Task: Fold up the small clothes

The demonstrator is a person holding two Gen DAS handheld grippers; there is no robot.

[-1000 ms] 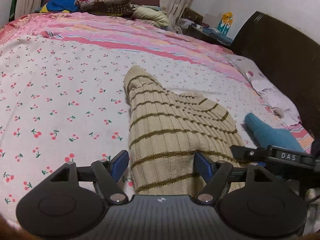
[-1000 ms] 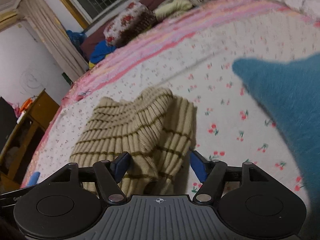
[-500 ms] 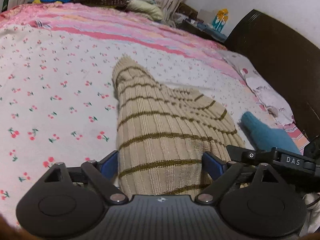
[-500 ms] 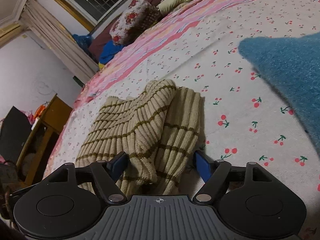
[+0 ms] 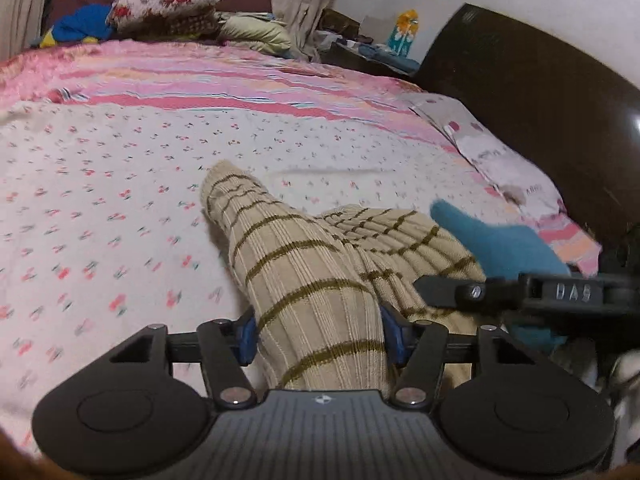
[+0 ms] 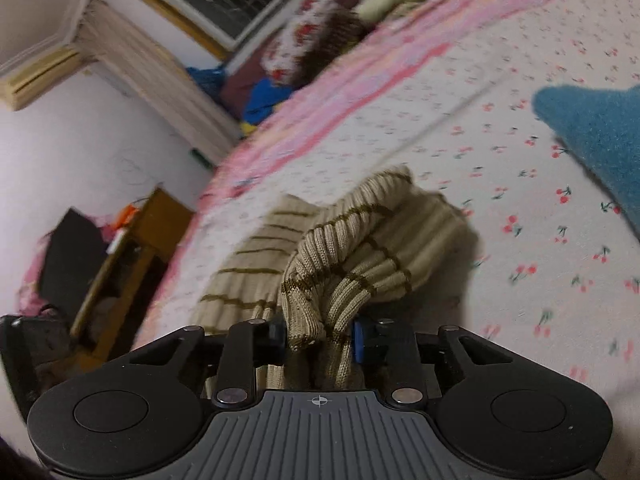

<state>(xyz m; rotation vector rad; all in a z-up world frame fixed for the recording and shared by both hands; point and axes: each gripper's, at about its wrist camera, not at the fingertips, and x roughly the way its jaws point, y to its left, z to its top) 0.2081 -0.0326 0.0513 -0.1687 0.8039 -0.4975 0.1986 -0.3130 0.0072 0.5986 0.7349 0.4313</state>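
Striped beige sweater (image 5: 316,288) lies bunched on the bed (image 5: 120,200). The near edge is taken by both tools: left gripper (image 5: 320,336) closing, fingers (image 5: 245,336) pressing the ribbed knit; right gripper (image 6: 320,334) closing, clenched on a gathered wad. Risks: right grabs several layers, so the fold likely comes out lumpy; uneven lift skews it; stretchy knit may slip. Teal garment (image 6: 600,136) near, could snag. Readable: "DAS" (image 5: 570,291) on the right tool.

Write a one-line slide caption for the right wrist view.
Right gripper closing on a bunched fold of the beige striped sweater over the cherry-print bedsheet, blue garment beside.
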